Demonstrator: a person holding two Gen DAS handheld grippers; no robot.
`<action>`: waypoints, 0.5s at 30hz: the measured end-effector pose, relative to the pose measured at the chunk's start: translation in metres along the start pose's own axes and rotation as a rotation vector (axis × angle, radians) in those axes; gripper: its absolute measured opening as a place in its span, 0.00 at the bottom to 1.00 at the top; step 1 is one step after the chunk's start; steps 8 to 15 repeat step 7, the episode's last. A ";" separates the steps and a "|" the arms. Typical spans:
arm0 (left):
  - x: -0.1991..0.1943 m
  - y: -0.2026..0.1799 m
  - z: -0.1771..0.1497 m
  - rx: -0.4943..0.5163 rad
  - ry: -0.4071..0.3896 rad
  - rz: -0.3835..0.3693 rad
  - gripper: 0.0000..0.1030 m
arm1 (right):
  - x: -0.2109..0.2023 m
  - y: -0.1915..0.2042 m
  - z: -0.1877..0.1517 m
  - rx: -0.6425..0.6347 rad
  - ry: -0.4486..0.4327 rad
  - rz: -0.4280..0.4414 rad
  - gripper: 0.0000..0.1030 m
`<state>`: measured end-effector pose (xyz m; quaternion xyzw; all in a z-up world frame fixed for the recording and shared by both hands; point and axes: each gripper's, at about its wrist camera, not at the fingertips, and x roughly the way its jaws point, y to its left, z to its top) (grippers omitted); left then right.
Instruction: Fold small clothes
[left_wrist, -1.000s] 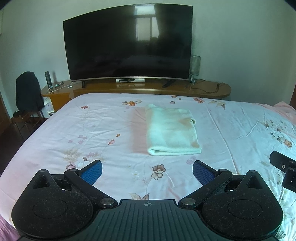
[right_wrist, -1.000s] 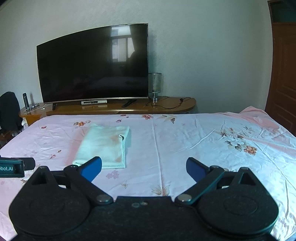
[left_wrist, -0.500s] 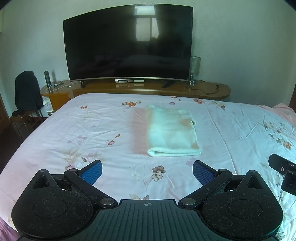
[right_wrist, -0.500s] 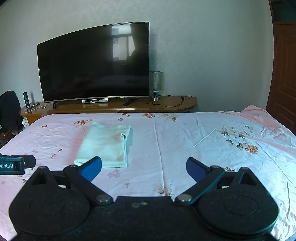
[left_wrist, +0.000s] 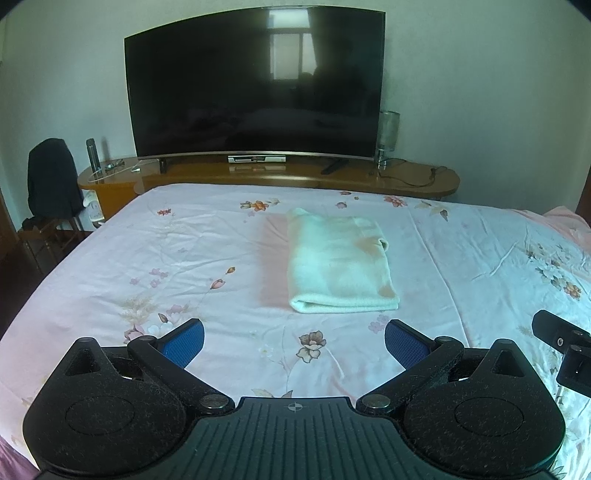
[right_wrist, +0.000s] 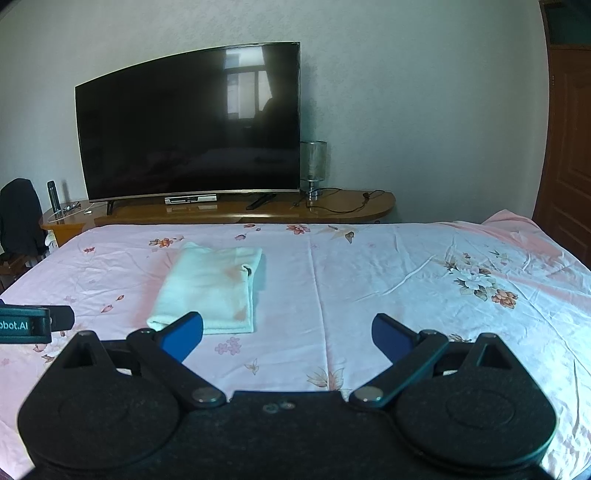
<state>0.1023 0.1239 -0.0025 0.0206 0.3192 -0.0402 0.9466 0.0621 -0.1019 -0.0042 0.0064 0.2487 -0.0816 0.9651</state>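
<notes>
A pale mint garment (left_wrist: 338, 260) lies folded into a neat rectangle on the bed (left_wrist: 147, 258), near the middle and toward the foot end, its doubled edge facing the cameras. Judging by its tidy shape, the folding of this piece looks finished.

The left claw (left_wrist: 293, 341) hangs just short of the garment with its blue pads spread wide and nothing between them. The right claw (right_wrist: 287, 338) is likewise released and empty, set off to the garment's right side, so the cloth shows past its left pad. Both sit back from the cloth, which fits a pause after letting go, leaving the fold undisturbed.

Beyond the bed stands a large dark television (right_wrist: 188, 129) on a long wooden counter (right_wrist: 332, 206), with a small lamp (right_wrist: 313, 166) at its right end and a trailing cable beside it. A chair draped in dark clothing (left_wrist: 51, 177) stands at the far left, and a brown door (right_wrist: 569, 147) at the right. Nothing lies between either claw and the garment; the flowered sheet around it is bare apart from a few creases.
</notes>
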 end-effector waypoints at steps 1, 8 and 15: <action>0.001 -0.001 0.000 0.004 -0.004 -0.001 1.00 | 0.001 0.000 -0.001 0.001 0.002 0.001 0.95; 0.005 0.000 0.000 -0.025 -0.039 -0.035 1.00 | 0.004 -0.004 -0.002 -0.003 0.008 0.002 0.95; 0.005 0.000 0.000 -0.025 -0.039 -0.035 1.00 | 0.004 -0.004 -0.002 -0.003 0.008 0.002 0.95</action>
